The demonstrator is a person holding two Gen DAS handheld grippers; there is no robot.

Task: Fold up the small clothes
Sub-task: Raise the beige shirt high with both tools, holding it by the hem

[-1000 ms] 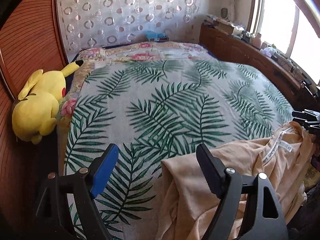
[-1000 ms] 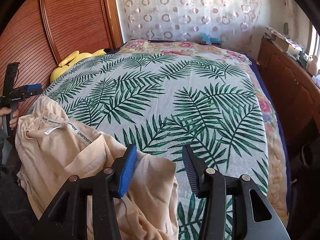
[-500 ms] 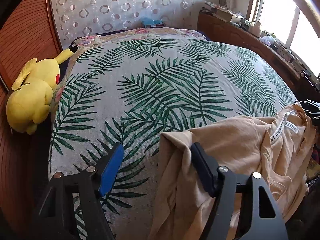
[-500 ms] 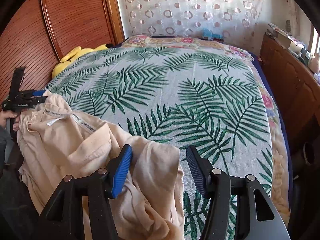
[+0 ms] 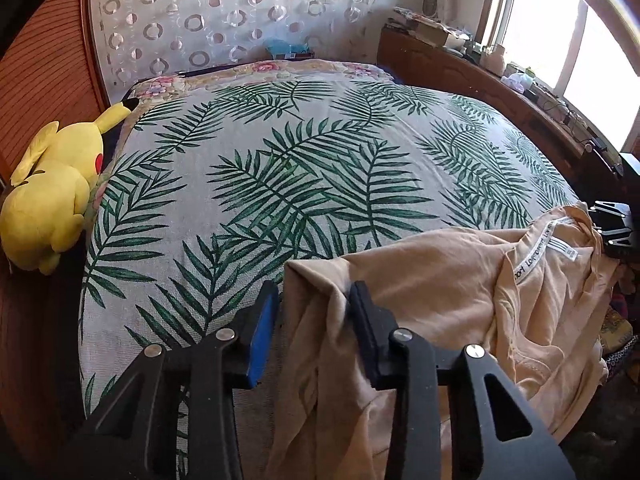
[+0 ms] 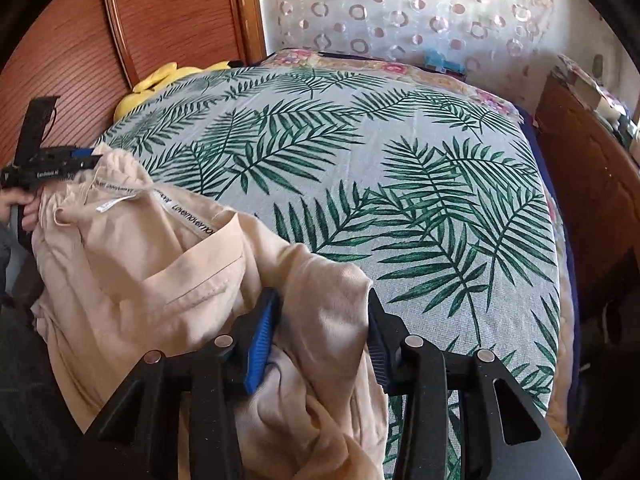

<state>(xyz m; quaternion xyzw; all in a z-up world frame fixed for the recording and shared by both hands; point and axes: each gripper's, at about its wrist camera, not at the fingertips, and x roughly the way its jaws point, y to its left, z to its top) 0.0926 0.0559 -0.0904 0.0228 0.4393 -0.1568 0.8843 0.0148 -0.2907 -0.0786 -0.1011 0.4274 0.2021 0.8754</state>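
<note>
The left gripper [image 5: 312,320] is angling down over the near edge of the bed, its jaws having just been closing in, and a raised fold of the peach garment [image 5: 440,292] is standing between them; the dark finger on the right is lying against the cloth, while the blue pad [image 5: 262,334] on the left is sitting just beside the fold, so whether both pads are pressing cannot be told. The right gripper [image 6: 320,332] is likewise tilting down at the opposite end of the same garment [image 6: 152,272], its jaws also having just been narrowing, with a bunched hump of fabric filling the gap between the blue pad [image 6: 260,344] and the dark finger; cloth is touching both inner faces, yet a firm pinch is not clear. The garment is lying crumpled along the near side of the palm-leaf bedspread [image 5: 300,168], stretching from one gripper to the other, with its neck opening turned up and a white printed label strip [image 5: 540,248] and a small white tag showing inside. In the right wrist view, a hand [image 6: 20,208] is gripping the handle of the left gripper at the far end of the cloth. A yellow plush toy [image 5: 52,200] is lying beside the bed against the wooden panelled wall [image 6: 160,20].
</note>
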